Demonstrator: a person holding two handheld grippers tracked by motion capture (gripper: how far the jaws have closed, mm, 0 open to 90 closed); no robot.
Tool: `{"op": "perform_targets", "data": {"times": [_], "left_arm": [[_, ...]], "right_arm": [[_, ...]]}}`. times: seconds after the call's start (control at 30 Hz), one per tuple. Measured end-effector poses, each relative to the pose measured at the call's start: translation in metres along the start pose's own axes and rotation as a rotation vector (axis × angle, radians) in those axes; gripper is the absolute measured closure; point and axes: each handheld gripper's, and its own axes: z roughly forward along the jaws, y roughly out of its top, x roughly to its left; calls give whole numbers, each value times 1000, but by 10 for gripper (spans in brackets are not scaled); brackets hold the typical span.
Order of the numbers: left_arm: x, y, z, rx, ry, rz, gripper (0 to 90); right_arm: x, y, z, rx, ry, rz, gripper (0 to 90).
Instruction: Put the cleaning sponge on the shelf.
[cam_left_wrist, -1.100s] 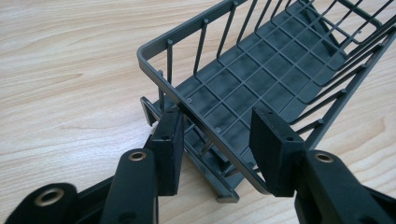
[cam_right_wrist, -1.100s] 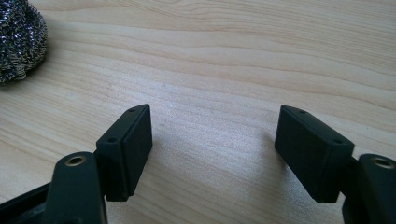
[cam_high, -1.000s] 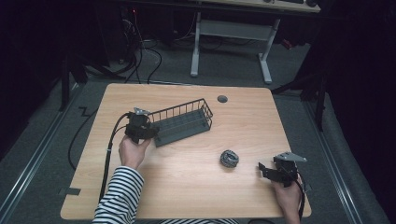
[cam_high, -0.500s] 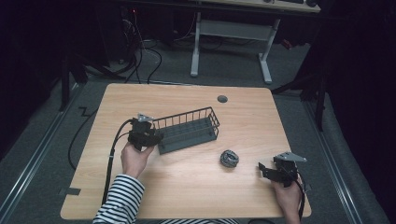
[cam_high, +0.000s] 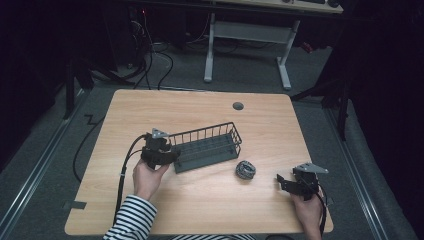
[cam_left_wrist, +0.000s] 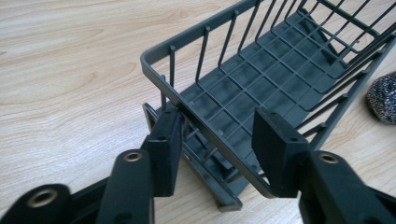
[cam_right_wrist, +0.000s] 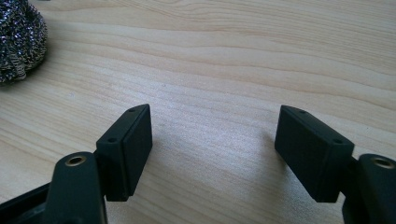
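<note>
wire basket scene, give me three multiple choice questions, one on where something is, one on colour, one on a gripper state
1. Where is the steel scrubber?
A. inside the wire basket
B. on the table between the basket and the right gripper
C. held in the left gripper

2. What colour is the wire basket?
A. dark grey
B. white
C. red

3. How does the right gripper stand?
A. shut on the scrubber
B. shut on the basket rim
C. open over bare table

Answers:
1. B, the high view shows it lying on the wood of the table, just right of the basket and left of the right gripper.
2. A, its wires and floor are dark grey in the left gripper view.
3. C, its jaws stand wide apart with only wood grain between them.
</note>
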Motion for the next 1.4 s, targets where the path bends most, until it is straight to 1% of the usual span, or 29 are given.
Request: {"op": "perform_targets", "data": {"times": [0.1, 0.27, 0.4, 0.57, 0.7, 0.83, 0.9, 0.97, 1.1, 1.3, 1.33, 1.4], "left_arm": [[3, 0, -4, -19, 0, -14, 456], [7, -1, -19, -81, -12, -29, 365], [13, -8, -34, -128, -13, -38, 341], [25, -24, -48, -166, 9, -59, 337], [33, -37, -54, -167, 29, -76, 337], [40, -50, -58, -170, 45, -97, 337], [43, -55, -58, -169, 44, -109, 334], [45, -61, -57, -159, 45, -114, 326], [47, -71, -52, -131, 71, -111, 317], [52, -87, -46, -118, 80, -136, 310], [53, -90, -45, -113, 84, -137, 310], [53, -94, -43, -121, 100, -137, 311]], "right_arm": [[0, 0, 0, 0, 0, 0, 278], [0, 0, 0, 0, 0, 1, 278], [0, 0, 0, 0, 0, 0, 278], [0, 0, 0, 0, 0, 1, 278], [0, 0, 0, 0, -1, 1, 278], [0, 0, 0, 0, -1, 1, 278], [0, 0, 0, 0, -1, 1, 278], [0, 0, 0, 0, -1, 1, 278], [0, 0, 0, 0, -1, 2, 278], [0, 0, 0, 0, -1, 2, 278], [0, 0, 0, 0, -1, 2, 278], [0, 0, 0, 0, -1, 2, 278]]}}
